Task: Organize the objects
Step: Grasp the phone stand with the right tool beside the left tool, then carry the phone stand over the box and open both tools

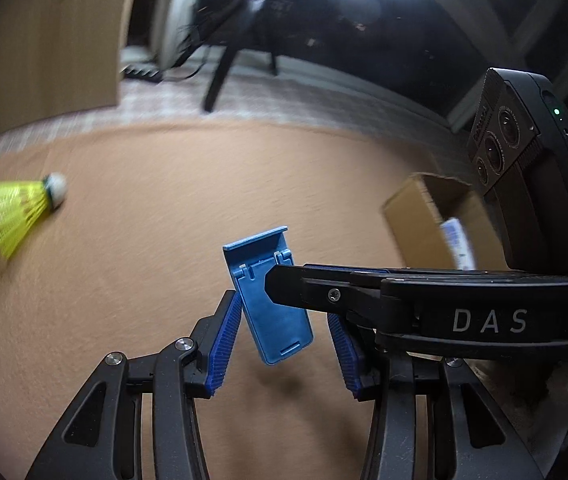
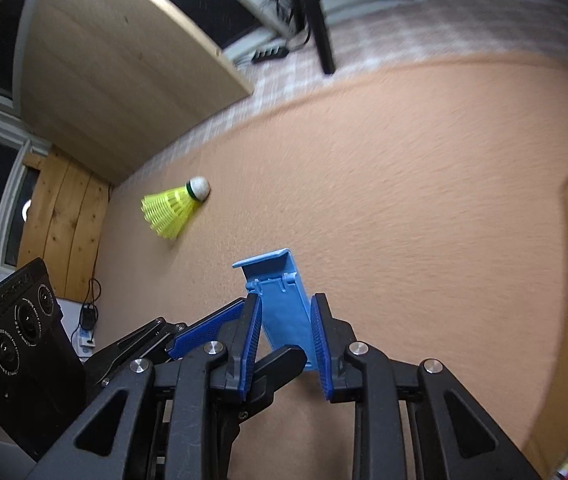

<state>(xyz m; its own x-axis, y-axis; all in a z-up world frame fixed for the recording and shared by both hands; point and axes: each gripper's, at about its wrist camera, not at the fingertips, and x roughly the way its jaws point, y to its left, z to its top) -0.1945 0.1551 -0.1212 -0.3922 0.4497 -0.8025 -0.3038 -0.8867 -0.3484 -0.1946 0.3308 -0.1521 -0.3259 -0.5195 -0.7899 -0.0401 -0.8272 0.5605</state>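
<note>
- Background: a peach, carpet-like surface (image 1: 131,280) fills both views. I cannot tell whether it is a floor or a table. A checked strip borders it, with dark window glass beyond.
- A pale wooden board (image 2: 115,60) stands at the far left edge. It is not part of the work.
- A cardboard box (image 1: 416,220) sits open-topped at the right with a white-and-blue item inside. I judge it to be the bin for sorted objects.
- Right hand-held gripper (image 2: 286,304): clenched on the blue stand (image 2: 279,304), with a pad pressed to each long side. The stand is carried clear of the surface, hinged end forward.
- Left hand-held gripper (image 1: 279,308): released, with jaws spread to either side of the same stand. Its left pad lies just beside or against one edge, and the other pad is apart from it. This looks like a handover or a two-handed fold, but which one is not settled.
- A yellow shuttlecock (image 1: 23,208) lies on its side, well apart from the stand and across the surface from the box. It is untouched, so likely a later pick.
- View differences: the left wrist alone shows the box's interior and the right hand-held gripper's finger crossing in from the right. The right wrist shows the two-sided clamp plainly and the shuttlecock sharply, but only a sliver of the box at the frame edge.
</note>
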